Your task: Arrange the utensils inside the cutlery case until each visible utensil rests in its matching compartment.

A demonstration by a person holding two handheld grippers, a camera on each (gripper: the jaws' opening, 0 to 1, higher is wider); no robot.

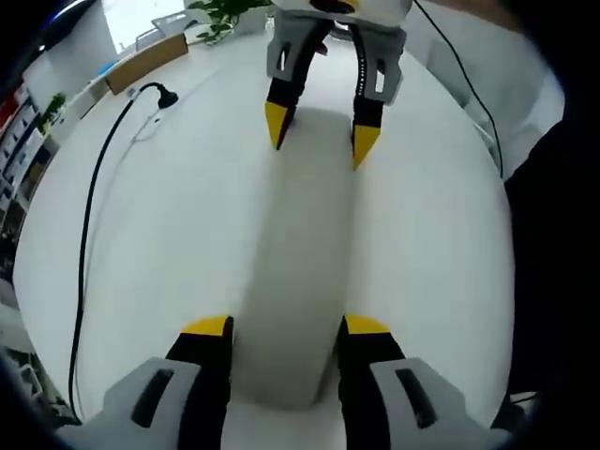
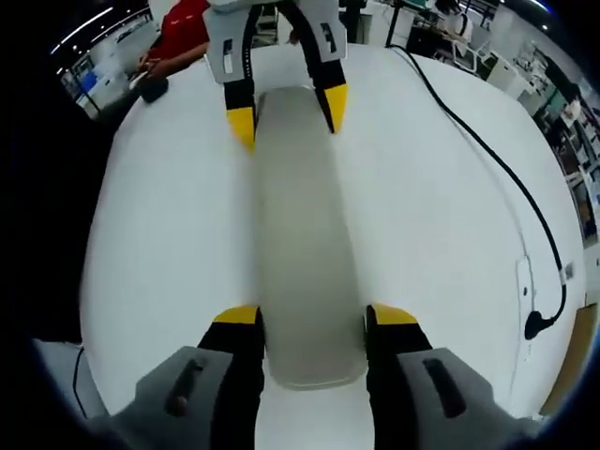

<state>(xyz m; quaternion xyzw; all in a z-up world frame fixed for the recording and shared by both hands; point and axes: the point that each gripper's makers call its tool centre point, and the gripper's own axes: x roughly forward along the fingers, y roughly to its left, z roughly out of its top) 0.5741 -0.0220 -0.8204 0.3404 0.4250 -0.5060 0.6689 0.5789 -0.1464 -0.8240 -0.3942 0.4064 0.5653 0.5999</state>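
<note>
white round table, both views. long pale grey cutlery case lies closed on it, lid on, nothing of its inside or any utensils to be seen. case runs lengthwise between the two grippers, one at each end.

left gripper view: left gripper at the near end of the case, yellow-tipped jaws standing one on each long side of it, close against the walls. looks like a pinch on the case, though blur hides whether the pads truly touch. right gripper comes in from the top of the view at the far end, its yellow tips straddling that end the same way. a black cable curves across the table to the left of the case, ending at a small black plug near the far edge. green plant and a brown box beyond the table edge.

right gripper view: right gripper at the near rounded end of the case, jaws hugging both sides, gap filled by the case. left gripper at the far end, tips on either side. black cable runs down the right of the table to a plug. a person in a red top sits beyond the far edge.
</note>
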